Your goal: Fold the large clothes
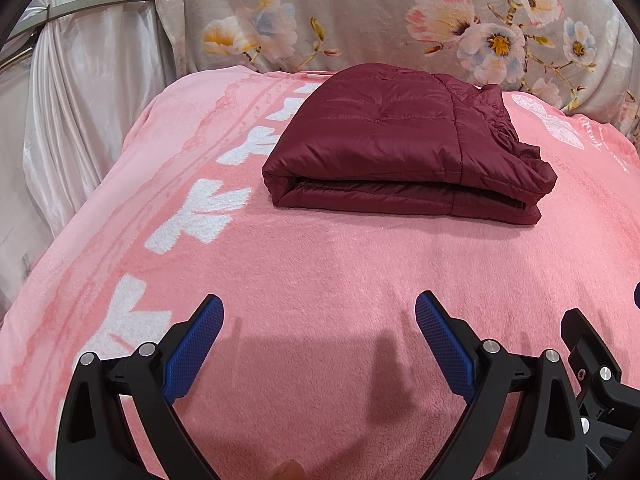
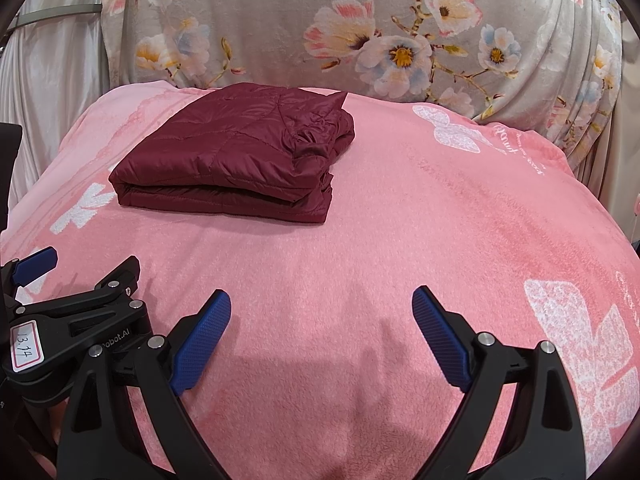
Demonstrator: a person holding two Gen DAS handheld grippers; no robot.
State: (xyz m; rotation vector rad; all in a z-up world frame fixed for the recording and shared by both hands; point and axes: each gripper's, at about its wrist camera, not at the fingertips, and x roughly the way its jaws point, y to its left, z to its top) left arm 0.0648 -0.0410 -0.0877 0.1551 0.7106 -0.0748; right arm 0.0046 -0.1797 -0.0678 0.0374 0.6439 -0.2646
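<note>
A dark red quilted jacket lies folded into a compact rectangle on the pink blanket, toward its far side. In the right wrist view the same jacket sits at the far left, its gathered hem edges stacked on the right. My left gripper hovers open over bare blanket, well short of the jacket. My right gripper is also open and holds nothing, with the jacket ahead and to its left. The left gripper's black body shows at the lower left of the right wrist view.
A grey floral cloth hangs behind the bed. White satin drapes and a metal rail stand to the left. The pink blanket with white flower prints spreads wide to the right of the jacket.
</note>
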